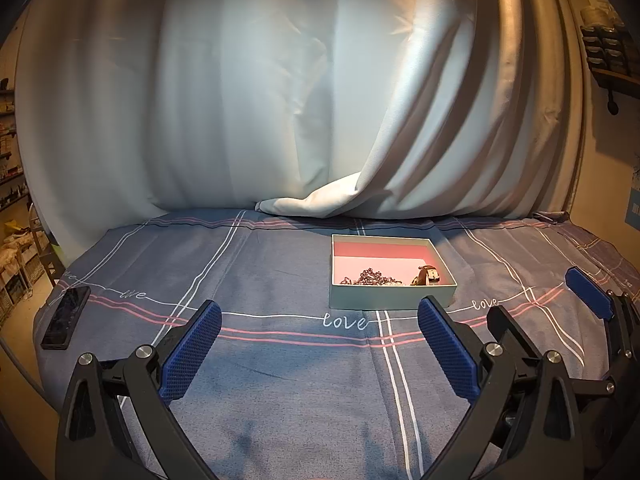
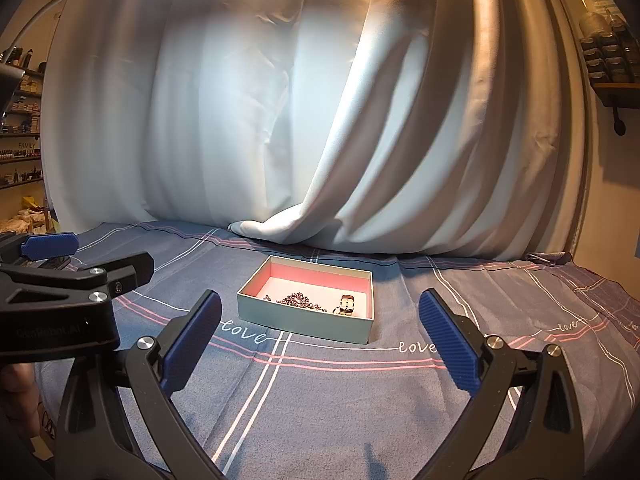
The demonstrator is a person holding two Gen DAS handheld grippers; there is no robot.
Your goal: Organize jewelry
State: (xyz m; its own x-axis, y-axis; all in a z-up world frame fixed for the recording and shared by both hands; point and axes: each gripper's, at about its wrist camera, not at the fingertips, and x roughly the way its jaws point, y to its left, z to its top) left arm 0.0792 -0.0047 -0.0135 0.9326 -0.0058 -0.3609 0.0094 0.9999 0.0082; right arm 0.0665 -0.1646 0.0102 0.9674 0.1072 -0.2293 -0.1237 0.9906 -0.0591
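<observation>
An open pale box (image 1: 390, 297) with a pink lining sits on the blue cloth, seen also in the right wrist view (image 2: 304, 322). Inside lie a beaded chain (image 1: 370, 277) (image 2: 296, 300) and a wristwatch (image 1: 428, 275) (image 2: 346, 305). My left gripper (image 1: 320, 320) is open and empty, held short of the box. My right gripper (image 2: 320, 312) is open and empty, also short of the box. The right gripper shows at the right edge of the left wrist view (image 1: 540, 304); the left gripper shows at the left of the right wrist view (image 2: 86, 250).
A dark phone (image 1: 66, 316) lies at the table's left edge. A pale curtain (image 1: 320, 100) hangs behind the table, its hem (image 1: 312, 200) resting on the cloth behind the box. Shelves stand at the far left and a rack at the upper right.
</observation>
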